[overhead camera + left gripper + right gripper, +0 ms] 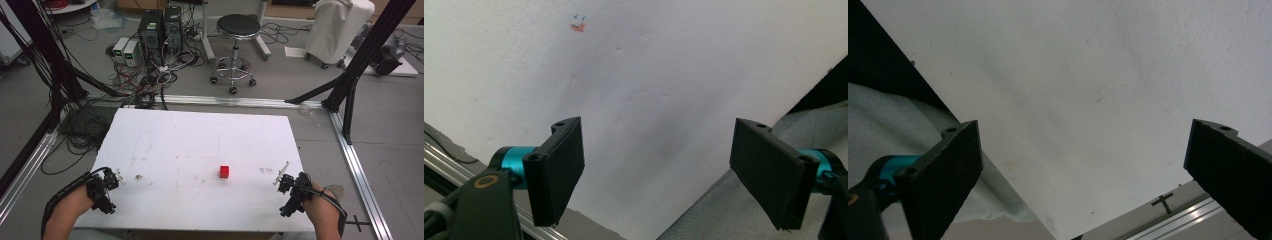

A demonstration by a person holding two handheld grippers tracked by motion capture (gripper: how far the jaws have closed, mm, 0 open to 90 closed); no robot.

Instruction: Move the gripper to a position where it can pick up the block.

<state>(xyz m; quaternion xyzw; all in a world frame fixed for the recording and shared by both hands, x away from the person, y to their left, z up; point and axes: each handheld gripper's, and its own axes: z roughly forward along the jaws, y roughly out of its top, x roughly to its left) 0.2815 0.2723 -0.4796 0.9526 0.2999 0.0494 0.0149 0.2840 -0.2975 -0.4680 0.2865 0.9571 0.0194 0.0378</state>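
Left gripper (119, 176) and right gripper (281, 175) both gape wide, empty, at the white tabletop's (200, 145) near corners, red cube (224, 171) between.

Worktop (200, 145) mostly bare. Sole obstacle: red cube (224, 171), right of centre, near front half. Left gripper (117, 176) at front-left corner, jaws wide apart, nothing between. Right gripper (276, 178) at front-right edge, jaws wide apart, nothing between. Open lane from each gripper toward centre; cube nearer right gripper.
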